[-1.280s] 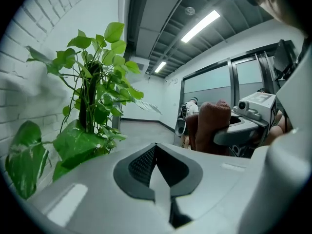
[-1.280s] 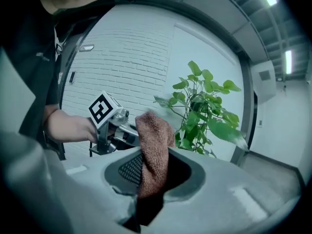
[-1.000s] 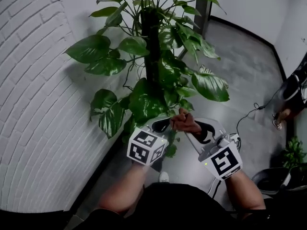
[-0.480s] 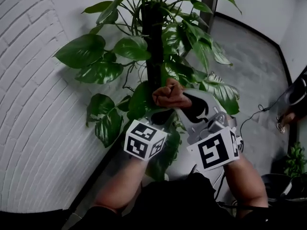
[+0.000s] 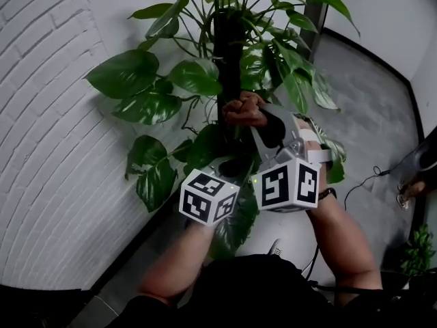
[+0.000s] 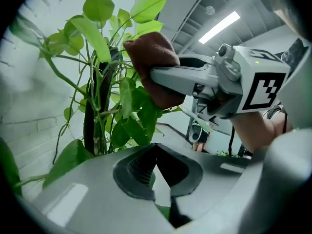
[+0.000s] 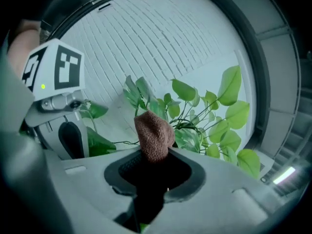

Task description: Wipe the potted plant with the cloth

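Observation:
The potted plant (image 5: 205,74) has broad green leaves around a dark central pole (image 5: 227,53). My right gripper (image 5: 254,123) is shut on a bunched brown cloth (image 5: 242,109), which is pressed in among the leaves beside the pole. In the right gripper view the cloth (image 7: 153,133) sticks up out of that gripper's (image 7: 153,179) jaws. My left gripper (image 5: 229,168) sits just below, shut with a strip of green leaf (image 6: 163,212) pinched between its jaws. The left gripper view has the cloth (image 6: 153,65) and the right gripper above my left gripper (image 6: 165,189).
A white brick wall (image 5: 48,149) runs close along the left of the plant. Grey floor (image 5: 369,80) stretches to the right, with a dark cable (image 5: 358,180) and a person's feet (image 5: 410,186) at the right edge. A small plant (image 5: 418,251) stands at the bottom right.
Both grippers have risen higher into the plant. The right one carried the cloth up from the lower leaves to beside the pole and turned its marker cube.

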Demonstrator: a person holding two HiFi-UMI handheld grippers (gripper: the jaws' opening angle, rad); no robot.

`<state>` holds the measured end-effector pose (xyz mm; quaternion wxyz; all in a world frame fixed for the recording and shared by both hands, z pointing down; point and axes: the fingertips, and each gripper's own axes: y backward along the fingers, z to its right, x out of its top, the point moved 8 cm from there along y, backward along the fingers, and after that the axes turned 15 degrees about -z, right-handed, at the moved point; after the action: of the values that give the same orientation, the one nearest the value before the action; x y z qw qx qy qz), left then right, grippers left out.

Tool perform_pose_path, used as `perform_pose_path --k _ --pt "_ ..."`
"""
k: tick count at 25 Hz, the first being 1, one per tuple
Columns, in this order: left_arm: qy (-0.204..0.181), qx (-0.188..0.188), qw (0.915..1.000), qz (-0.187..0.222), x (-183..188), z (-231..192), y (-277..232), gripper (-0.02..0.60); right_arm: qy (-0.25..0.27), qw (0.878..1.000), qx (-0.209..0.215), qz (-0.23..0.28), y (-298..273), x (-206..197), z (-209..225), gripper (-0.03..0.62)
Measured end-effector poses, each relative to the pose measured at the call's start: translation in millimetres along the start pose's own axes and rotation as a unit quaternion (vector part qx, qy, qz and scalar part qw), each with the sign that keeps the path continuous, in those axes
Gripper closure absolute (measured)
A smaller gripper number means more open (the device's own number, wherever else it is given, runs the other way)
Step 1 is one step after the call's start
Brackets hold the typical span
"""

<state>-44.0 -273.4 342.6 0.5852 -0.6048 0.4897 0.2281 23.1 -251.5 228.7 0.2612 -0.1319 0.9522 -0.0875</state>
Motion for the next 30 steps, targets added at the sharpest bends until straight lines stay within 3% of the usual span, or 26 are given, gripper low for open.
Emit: perform_pose_path --k 9,17,26,30 --pt "-0.01 -0.024 0.9994 0.021 8.0 5.0 -5.4 0.565 0.018 0.999 0.04 -0.022 -19.9 -19.1 -9.6 0.523" --pt "-0.024 -0.027 0.9993 0.001 -3.6 6.5 -10.3 0.565 0.044 0.998 0.014 -0.034 -14.0 -18.9 -20.1 0.524" --pt "-0.018 -0.036 0.9992 -0.001 -12.0 11.3 -3.4 0.565 0.127 0.991 -0.031 -0.041 -8.4 -20.0 -44.0 0.525" --pt "-0.013 -0.04 0.9991 0.001 -15.6 13.2 -1.4 0.565 0.137 0.989 -0.038 -0.04 -4.8 -21.1 -49.7 0.525"
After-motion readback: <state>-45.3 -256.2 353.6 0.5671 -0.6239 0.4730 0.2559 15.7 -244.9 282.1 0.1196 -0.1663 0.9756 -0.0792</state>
